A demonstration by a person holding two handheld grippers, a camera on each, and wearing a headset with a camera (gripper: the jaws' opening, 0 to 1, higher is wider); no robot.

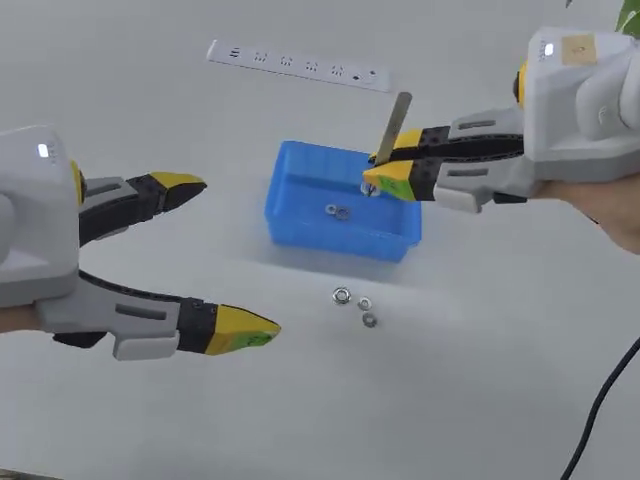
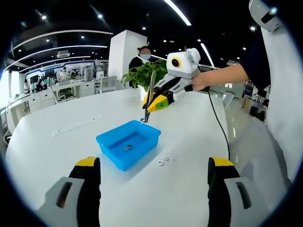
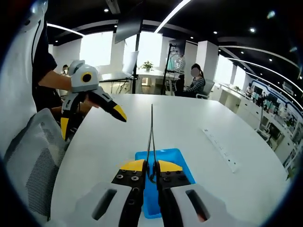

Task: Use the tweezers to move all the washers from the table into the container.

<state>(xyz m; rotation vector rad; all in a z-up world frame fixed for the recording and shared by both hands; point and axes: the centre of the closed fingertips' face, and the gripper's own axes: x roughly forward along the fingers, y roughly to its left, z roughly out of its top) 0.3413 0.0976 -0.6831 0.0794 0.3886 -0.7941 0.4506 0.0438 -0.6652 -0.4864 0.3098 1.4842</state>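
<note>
Washers (image 1: 338, 211): 2 in blue container (image 1: 300, 190), 3 on table (image 1: 480, 350); right tool (image 1: 378, 170) w/ tweezers (image 1: 397, 115) pinched, left tool (image 1: 237, 255) spread.

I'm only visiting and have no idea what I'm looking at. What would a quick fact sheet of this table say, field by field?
Surface: white table
Bin: blue container, mid-table
In the bin: two washers
Left to move: three loose washers, on the table on the person's side of the bin
Right tool: shut on the tweezers, whose tips hang over the bin's right side
Left tool: open, holding nothing, left of the bin
Also there: power strip, beyond the bin
</note>
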